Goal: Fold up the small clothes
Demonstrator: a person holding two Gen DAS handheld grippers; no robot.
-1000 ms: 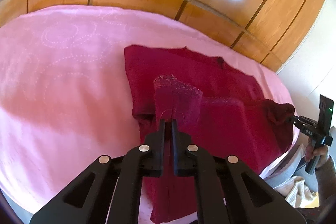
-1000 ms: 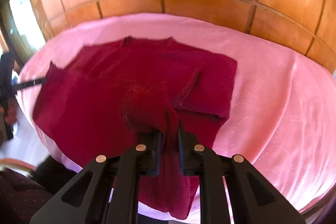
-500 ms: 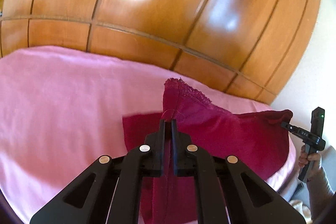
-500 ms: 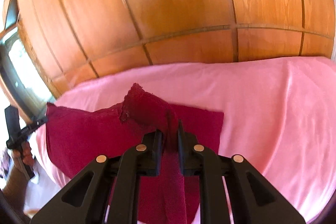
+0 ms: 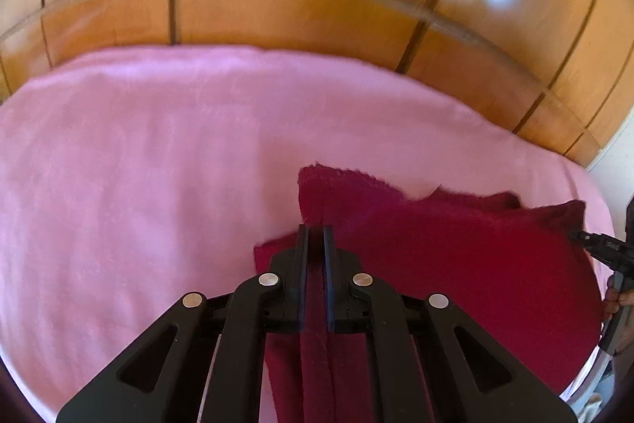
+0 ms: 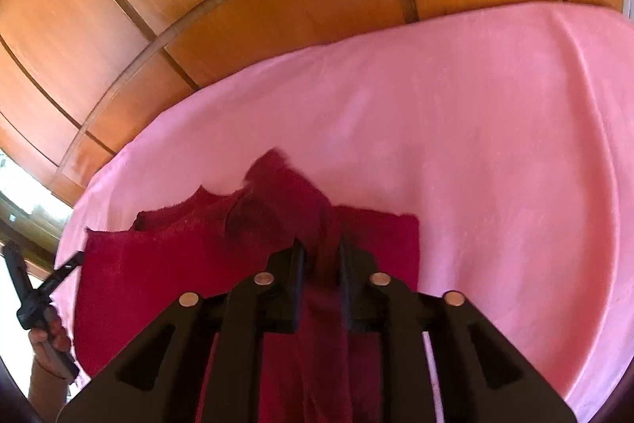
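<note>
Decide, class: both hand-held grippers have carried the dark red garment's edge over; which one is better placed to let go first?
Right. The right hand-held gripper is already opening, the dark red garment loose between its pads. The left hand-held gripper is clamped shut on the fold, pinning it to the pink sheet.

One dark red knitted garment (image 5: pixel 455 264) lies on one pink bedsheet (image 5: pixel 138 185). Two black two-finger grippers, the left gripper (image 5: pixel 316 230) and the right gripper (image 6: pixel 321 244), are at the garment's near corners. One glossy wooden panelled wall (image 5: pixel 317 6) stands behind the sheet.
</note>
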